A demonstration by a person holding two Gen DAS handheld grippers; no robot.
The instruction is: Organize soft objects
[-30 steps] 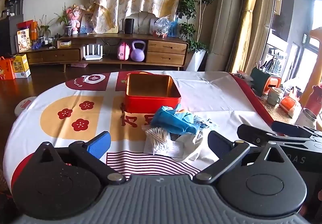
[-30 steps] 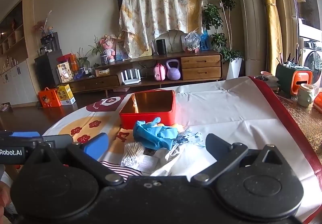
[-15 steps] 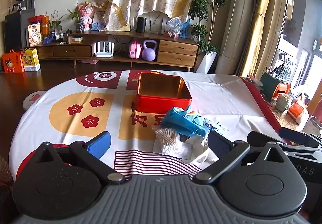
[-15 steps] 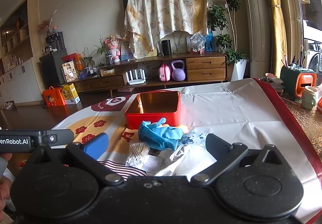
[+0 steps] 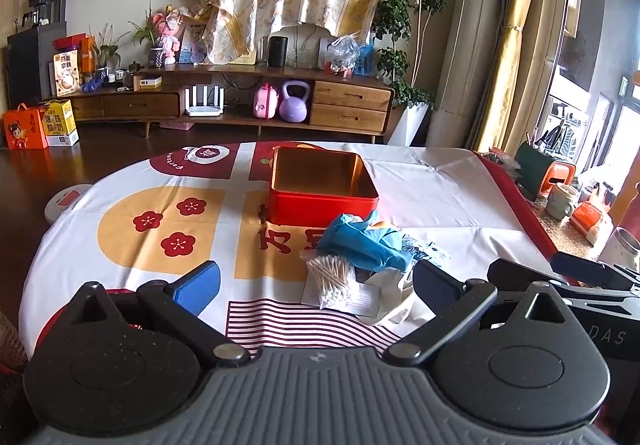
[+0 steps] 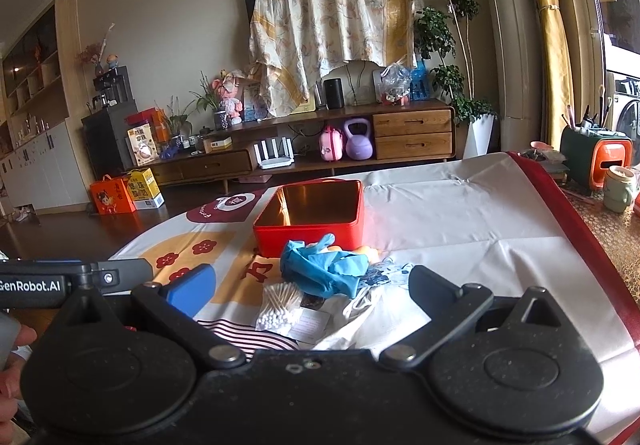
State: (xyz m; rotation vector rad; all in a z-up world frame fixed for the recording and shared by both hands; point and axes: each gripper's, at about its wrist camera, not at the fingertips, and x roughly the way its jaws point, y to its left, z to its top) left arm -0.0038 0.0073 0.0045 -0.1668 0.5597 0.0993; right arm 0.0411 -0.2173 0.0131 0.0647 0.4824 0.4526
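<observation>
A red tin box [image 5: 322,187] [image 6: 310,219], open and empty with a gold inside, stands mid-table. In front of it lies a pile: crumpled blue gloves [image 5: 362,243] [image 6: 324,269], a bag of cotton swabs [image 5: 332,279] [image 6: 278,307], a blue-patterned cloth [image 6: 384,273], something orange [image 6: 370,253] and a white bag [image 5: 394,295]. My left gripper [image 5: 316,283] is open and empty, held short of the pile. My right gripper [image 6: 310,285] is open and empty beside it, also short of the pile.
The table carries a white cloth [image 5: 432,181] with red and yellow prints. At the right stand a green-orange holder [image 6: 596,157], a mug [image 6: 618,189] and a steel cup [image 5: 622,249]. A wooden sideboard [image 5: 240,105] lines the far wall.
Both grippers have shifted slightly, so the box and pile sit a little further right in the left view and the right view. Both stay open and empty. Nothing on the table has moved.
</observation>
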